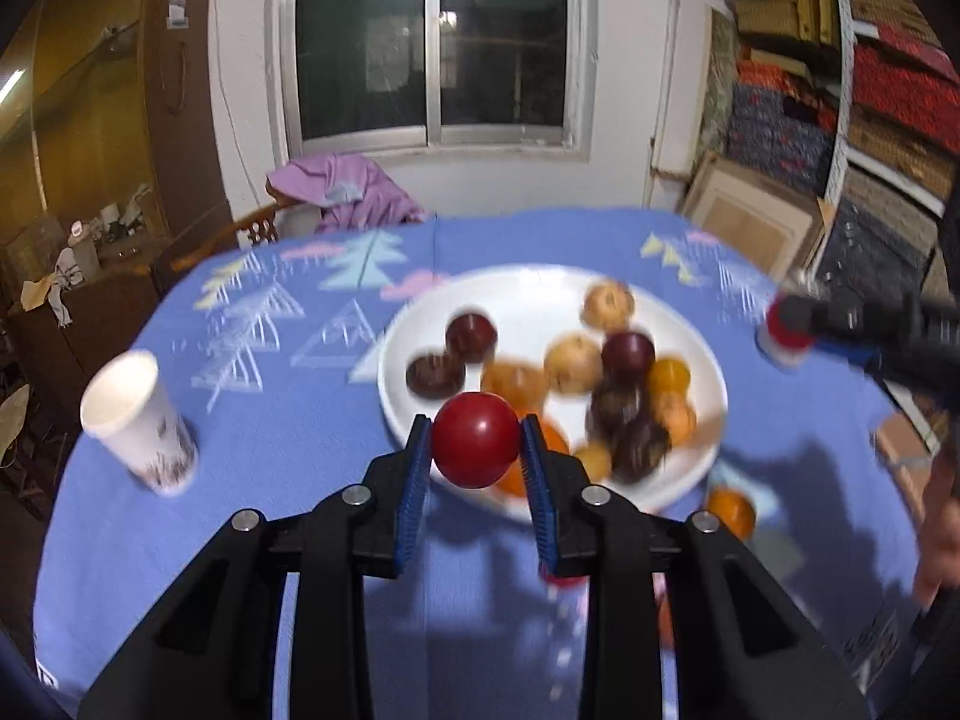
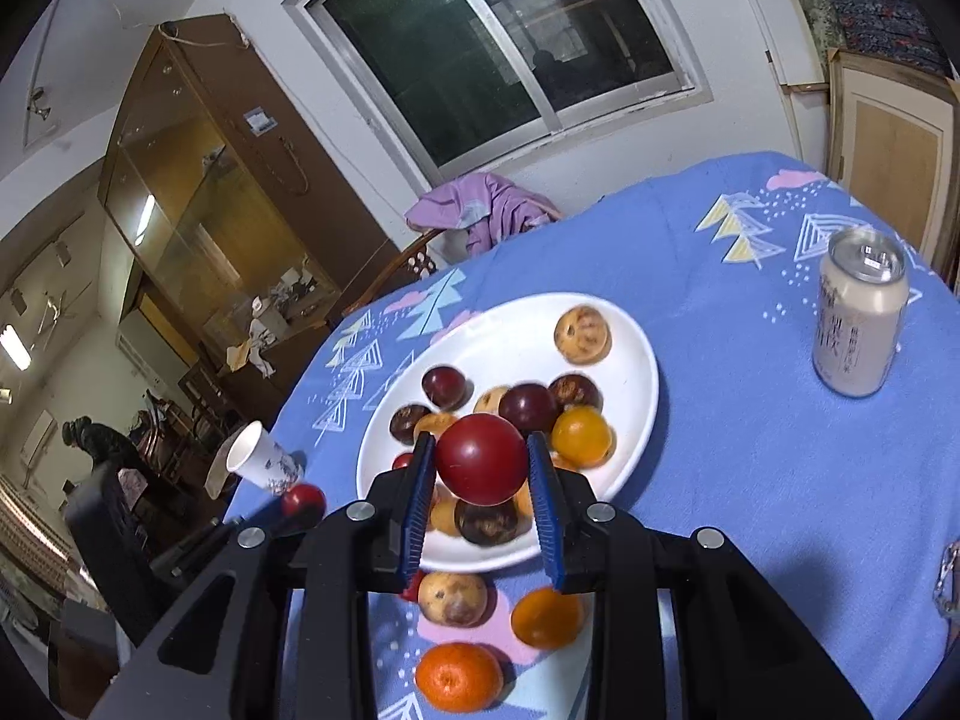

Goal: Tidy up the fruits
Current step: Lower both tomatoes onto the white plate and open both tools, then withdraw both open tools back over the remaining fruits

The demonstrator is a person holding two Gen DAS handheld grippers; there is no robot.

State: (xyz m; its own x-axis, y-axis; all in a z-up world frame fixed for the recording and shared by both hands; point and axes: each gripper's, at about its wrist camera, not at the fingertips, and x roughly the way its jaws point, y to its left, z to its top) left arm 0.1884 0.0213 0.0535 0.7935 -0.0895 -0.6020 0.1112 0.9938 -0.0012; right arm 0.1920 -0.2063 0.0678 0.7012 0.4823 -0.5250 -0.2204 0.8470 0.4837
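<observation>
A white plate (image 1: pixel 528 294) (image 2: pixel 636 360) on the blue tablecloth holds several fruits: dark plums, oranges, speckled tan fruits. My left gripper (image 1: pixel 475 447) is shut on a red fruit (image 1: pixel 475 447) and holds it above the plate's near edge. My right gripper (image 2: pixel 482 465) is shut on another red fruit (image 2: pixel 482 465), also above the plate's near side. In the right wrist view, a speckled fruit (image 2: pixel 451 597) and two oranges (image 2: pixel 547 615) (image 2: pixel 459 684) lie on the cloth below the plate. The left gripper with its red fruit (image 2: pixel 303 501) shows at left there.
A paper cup (image 1: pixel 141 423) (image 2: pixel 261 459) stands left of the plate. A drink can (image 2: pixel 858 312) stands to the right. An orange (image 1: pixel 731 513) lies on the cloth by the plate. A chair with purple clothing (image 1: pixel 348 192) stands behind the table.
</observation>
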